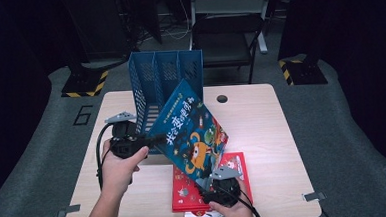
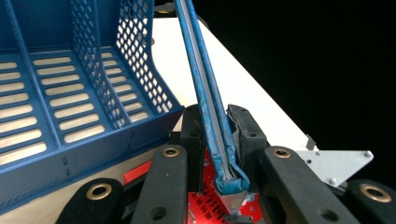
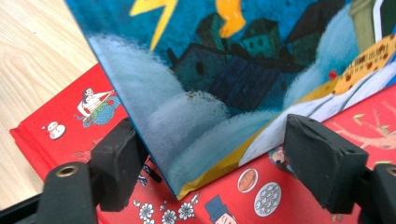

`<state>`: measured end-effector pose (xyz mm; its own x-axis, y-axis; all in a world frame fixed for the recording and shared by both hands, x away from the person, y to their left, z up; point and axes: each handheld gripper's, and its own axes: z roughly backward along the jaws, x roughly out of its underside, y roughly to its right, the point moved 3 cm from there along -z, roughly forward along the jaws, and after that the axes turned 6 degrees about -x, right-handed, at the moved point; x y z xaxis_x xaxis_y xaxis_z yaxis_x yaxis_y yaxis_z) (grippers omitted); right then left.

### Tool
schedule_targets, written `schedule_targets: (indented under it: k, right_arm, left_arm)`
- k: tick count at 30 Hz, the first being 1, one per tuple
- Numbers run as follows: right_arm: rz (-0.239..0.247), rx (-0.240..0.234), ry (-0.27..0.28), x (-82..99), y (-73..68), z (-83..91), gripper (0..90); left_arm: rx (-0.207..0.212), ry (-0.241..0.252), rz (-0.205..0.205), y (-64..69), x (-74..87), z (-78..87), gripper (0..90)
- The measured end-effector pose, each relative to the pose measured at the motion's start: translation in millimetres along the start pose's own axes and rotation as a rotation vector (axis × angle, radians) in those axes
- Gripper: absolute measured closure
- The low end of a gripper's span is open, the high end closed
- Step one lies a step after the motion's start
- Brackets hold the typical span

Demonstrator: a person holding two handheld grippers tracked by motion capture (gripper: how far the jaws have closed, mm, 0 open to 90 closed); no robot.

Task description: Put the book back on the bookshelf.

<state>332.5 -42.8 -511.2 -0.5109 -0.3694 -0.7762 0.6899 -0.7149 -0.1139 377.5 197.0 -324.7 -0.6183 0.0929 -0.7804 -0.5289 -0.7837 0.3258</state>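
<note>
So the blue picture book [image 1: 192, 131] is tilted up on one corner over the red book [image 1: 185, 191] on the table [image 1: 262, 135]. The left tool [image 1: 157, 139] is clamped tight on the book's edge. The right tool [image 1: 211, 180] sits wide open around the low corner, pads not touching as far as I can tell. The blue file rack [image 1: 164, 82] is just behind and left, slots open toward the book, so the left hand is nearer.

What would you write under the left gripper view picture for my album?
Left gripper pinching the blue book by its edge, beside the blue file rack, above a red book.
</note>
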Motion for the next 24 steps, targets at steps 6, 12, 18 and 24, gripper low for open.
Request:
schedule_targets:
  k: [6, 12, 18, 24]
  right_arm:
    - [0.032, 0.053, 0.006, -2.6, 0.7, 1.6, 26.6]
    - [-0.017, 0.069, 0.023, -2.1, 9.1, 3.5, 30.0]
    - [-0.052, 0.07, 0.048, -0.7, 14.9, 7.2, 33.0]
    - [-0.074, 0.085, 0.078, -0.9, 19.0, 10.9, 33.8]
  left_arm:
    - [0.021, -0.003, 0.005, 1.8, -1.8, 1.7, 78.8]
    - [0.021, -0.009, 0.008, 1.1, -2.5, 0.9, 78.7]
    - [0.028, -0.014, 0.021, 0.2, -3.3, 0.8, 78.6]
    - [0.032, -0.013, 0.02, 1.4, -6.3, 1.2, 78.5]
